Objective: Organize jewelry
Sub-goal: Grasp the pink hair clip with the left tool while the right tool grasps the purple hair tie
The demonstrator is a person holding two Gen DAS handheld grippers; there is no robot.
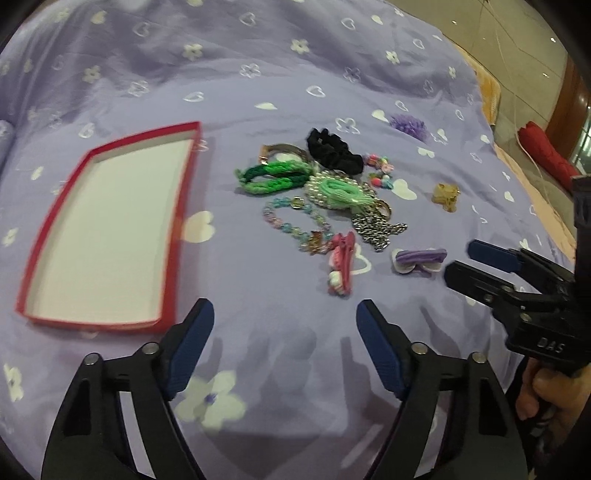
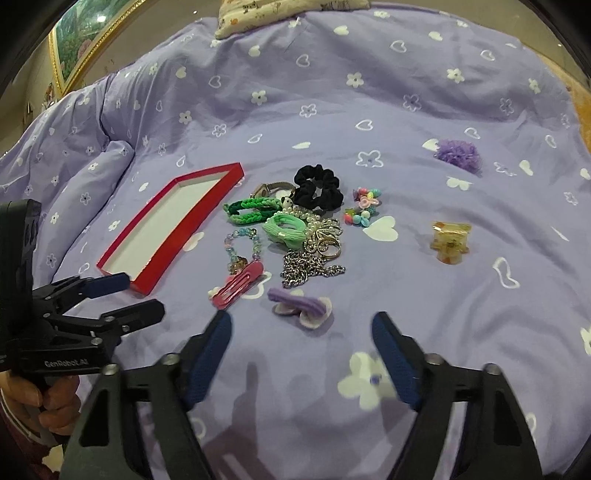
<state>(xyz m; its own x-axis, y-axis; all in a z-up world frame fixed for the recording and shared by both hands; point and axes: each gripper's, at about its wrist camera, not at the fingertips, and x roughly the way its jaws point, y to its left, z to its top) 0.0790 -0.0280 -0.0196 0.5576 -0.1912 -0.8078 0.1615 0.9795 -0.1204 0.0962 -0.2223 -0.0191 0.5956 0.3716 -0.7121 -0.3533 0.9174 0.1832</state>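
On lilac flowered bedspread [image 2: 369,92]: jewelry heap [image 2: 295,229] beyond both wide-open, empty tongs — left gripper [image 1: 284,314], right gripper [image 2: 301,325]; red tray [image 1: 107,229] left.

Bedroom, purple floral bedspread [image 2: 332,110], pillow [image 2: 291,14]

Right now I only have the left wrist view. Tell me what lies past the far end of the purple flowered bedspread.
Observer: A cream patterned pillow lies at the far edge of the bedspread.
Operator: Check the far left too.
Observer: A gold-framed picture shows there, beyond the bed.
Operator: Report anything hidden in the jewelry pile.
Observer: A small panda charm sits between the green braided band and the black fabric scrunchie.
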